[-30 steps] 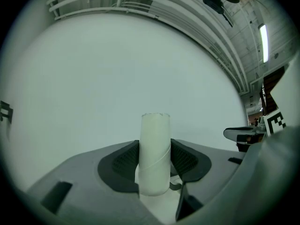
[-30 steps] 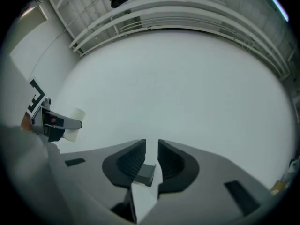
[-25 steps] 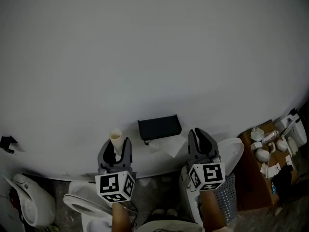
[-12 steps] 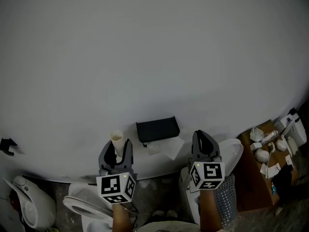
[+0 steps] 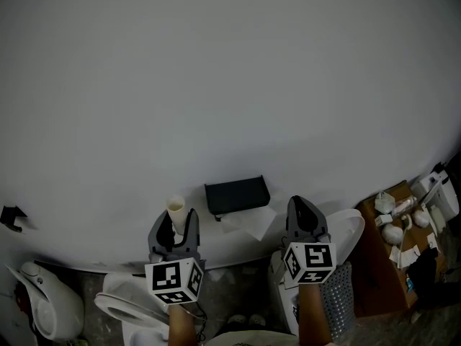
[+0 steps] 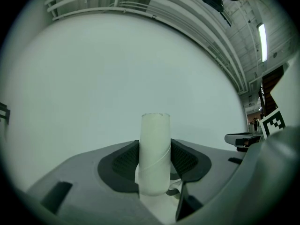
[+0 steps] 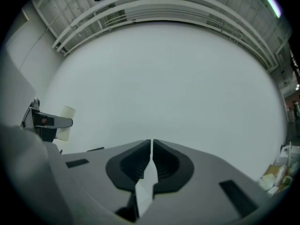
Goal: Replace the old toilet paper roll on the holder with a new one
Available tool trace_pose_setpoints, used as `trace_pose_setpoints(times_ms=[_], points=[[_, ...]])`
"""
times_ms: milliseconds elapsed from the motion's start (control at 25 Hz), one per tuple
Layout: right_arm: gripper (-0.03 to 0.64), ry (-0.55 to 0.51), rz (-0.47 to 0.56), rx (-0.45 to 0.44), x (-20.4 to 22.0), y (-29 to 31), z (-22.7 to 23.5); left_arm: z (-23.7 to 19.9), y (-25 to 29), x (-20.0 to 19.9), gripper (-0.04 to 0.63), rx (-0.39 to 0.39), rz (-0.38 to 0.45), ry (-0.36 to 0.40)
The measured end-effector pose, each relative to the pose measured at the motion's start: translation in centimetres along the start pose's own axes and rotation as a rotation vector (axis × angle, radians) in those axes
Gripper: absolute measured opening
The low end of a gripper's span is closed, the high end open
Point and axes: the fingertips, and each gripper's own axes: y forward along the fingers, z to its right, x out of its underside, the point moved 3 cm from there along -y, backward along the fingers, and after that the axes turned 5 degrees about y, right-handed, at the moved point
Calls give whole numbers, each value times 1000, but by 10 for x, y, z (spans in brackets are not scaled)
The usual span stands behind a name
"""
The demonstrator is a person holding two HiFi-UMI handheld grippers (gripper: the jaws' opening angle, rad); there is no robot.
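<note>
Your right gripper (image 7: 152, 146) has just been closing its jaws, which now meet on a thin white scrap of paper (image 7: 146, 182). It is probably tissue, though too little shows to be sure. Your left gripper (image 5: 176, 220) is clamped on the pale cardboard tube (image 6: 155, 144), the spent core, held out in front of the white wall (image 5: 230, 85), just left of and below the black wall-mounted holder (image 5: 236, 195). A loose white sheet (image 5: 248, 220) hangs under the holder. The tube stands upright, its long axis vertical and crossing the jaws, open end up. With the core off, the removal looks done, but no new roll is in view and both your hands are occupied.
</note>
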Motion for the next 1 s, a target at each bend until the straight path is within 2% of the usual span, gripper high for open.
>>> trace_pose_setpoints(times_ms=[1000], points=[[3,7,-15,1,5,7,1,1,10,5,202,10,-8,11]])
